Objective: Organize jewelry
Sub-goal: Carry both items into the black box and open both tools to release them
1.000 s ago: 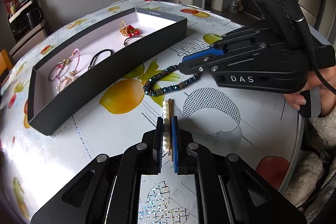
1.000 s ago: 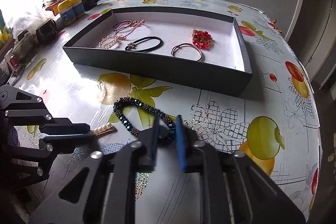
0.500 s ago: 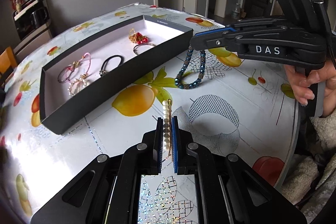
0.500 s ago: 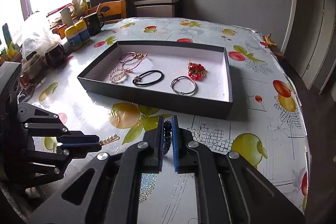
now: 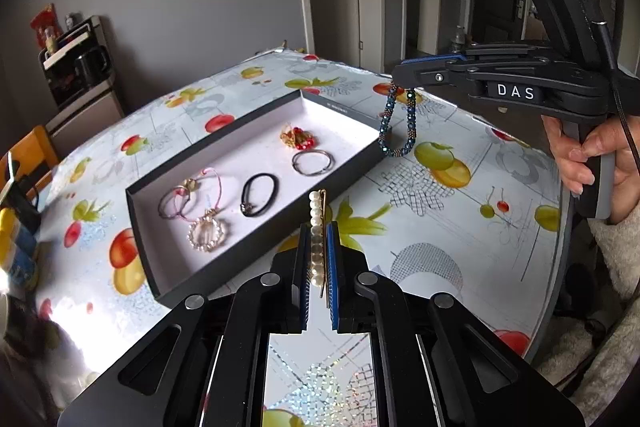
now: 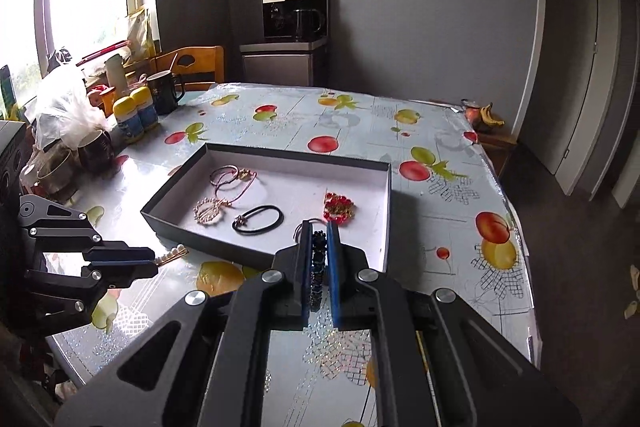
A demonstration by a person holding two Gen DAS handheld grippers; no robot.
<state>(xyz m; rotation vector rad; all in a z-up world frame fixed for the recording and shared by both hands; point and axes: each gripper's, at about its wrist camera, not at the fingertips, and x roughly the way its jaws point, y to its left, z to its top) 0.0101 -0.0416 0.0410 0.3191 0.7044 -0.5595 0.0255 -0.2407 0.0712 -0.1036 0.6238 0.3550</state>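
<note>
My left gripper point(image 5: 319, 227) is shut on a pearl hair clip point(image 5: 317, 223), held above the table in front of the black tray point(image 5: 224, 267). In the right wrist view the same gripper point(image 6: 150, 257) shows at the left with the pearl clip point(image 6: 173, 254) sticking out. My right gripper point(image 6: 319, 227) is shut on a dark blue beaded bracelet point(image 6: 318, 259). From the left wrist view that bracelet point(image 5: 398, 125) hangs as a loop from the right gripper point(image 5: 400, 75), above the tray's right end. Several pieces lie in the tray: pink cords, a pearl ring, a black hair tie point(image 5: 260, 194), a red cluster point(image 5: 298, 139).
The round table point(image 6: 440, 187) has a glossy fruit-print cloth. Mugs, small bottles point(image 6: 136, 115) and a plastic bag crowd its far left edge by the window. A wooden chair point(image 6: 192, 67) and a coffee machine point(image 6: 294, 11) stand behind. A hand point(image 5: 588, 155) grips the right handle.
Both grippers have risen off the table with their pieces. The beaded bracelet left the cloth and now dangles near the tray's right end; the pearl clip is lifted too.
</note>
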